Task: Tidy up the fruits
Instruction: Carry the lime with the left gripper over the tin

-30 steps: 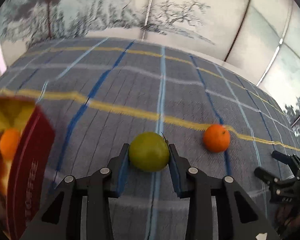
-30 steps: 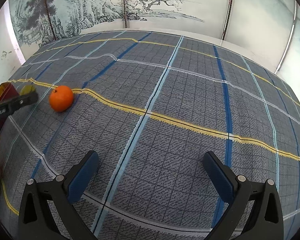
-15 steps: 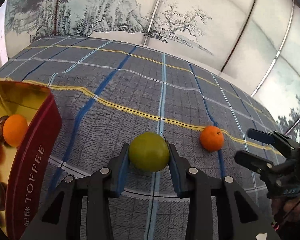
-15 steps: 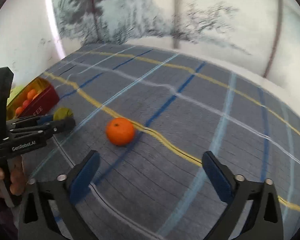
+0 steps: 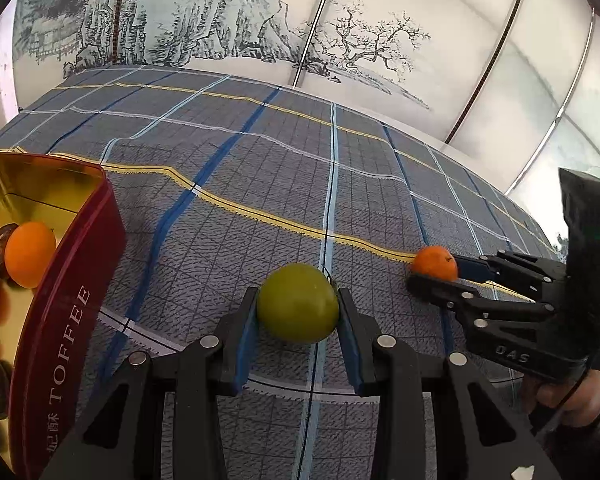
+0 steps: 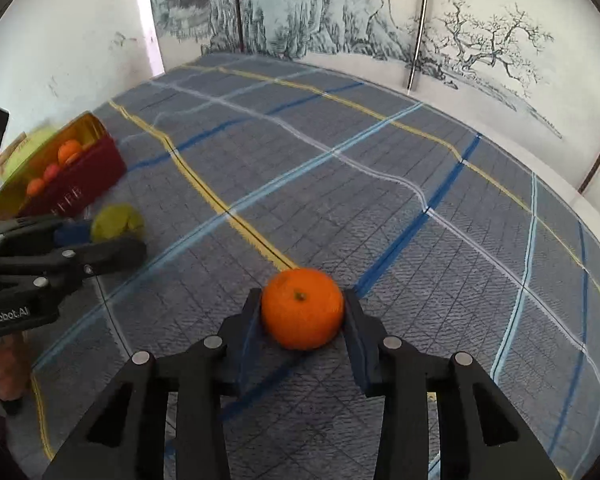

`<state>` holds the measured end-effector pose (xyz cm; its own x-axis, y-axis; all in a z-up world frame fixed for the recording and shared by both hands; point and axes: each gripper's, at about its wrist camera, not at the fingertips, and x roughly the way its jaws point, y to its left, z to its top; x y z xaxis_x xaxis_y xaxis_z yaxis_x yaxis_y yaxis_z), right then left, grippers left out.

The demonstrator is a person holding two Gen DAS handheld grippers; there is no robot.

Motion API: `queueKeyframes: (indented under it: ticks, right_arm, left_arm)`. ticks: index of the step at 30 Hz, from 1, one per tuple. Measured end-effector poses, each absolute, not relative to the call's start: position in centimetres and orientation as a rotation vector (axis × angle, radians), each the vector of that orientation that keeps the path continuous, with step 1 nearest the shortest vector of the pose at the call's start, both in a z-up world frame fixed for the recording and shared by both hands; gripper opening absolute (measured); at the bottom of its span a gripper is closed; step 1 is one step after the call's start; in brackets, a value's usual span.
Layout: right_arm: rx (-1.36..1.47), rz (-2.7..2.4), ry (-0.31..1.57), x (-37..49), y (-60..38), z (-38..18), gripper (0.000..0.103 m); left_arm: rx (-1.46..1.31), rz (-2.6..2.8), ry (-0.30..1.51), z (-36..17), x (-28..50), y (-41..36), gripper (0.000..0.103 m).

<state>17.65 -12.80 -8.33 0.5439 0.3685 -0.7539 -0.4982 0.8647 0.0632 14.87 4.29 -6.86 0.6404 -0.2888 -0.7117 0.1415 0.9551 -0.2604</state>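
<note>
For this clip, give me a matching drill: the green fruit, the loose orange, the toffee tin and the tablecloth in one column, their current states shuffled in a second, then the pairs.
Column 1
1. green fruit
2. orange
3. toffee tin
4. tablecloth

Column 2
A. open, with oranges inside
B. between the pads of the right claw
C. checked grey with blue and yellow lines
D. between the pads of the left claw

Pairs: 1-D, 2-B, 3-A, 4-C
</note>
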Motion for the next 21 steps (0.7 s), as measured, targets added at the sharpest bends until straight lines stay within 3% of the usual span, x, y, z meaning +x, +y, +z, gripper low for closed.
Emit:
queueKeyframes:
  ticks: [11,21]
  right_arm:
    - [-0.027,0.415,0.836,15.5,-16.2,-8.9,0.039]
    - [-0.088,0.370,0.837,15.5,-15.3,-8.8,0.039]
  left_arm:
    - [-0.167,-0.225,0.832,-6.7,14.7,4.2,0.033]
    - [-0.135,-0.178,0.773,-5.4,12.4,4.2,0.033]
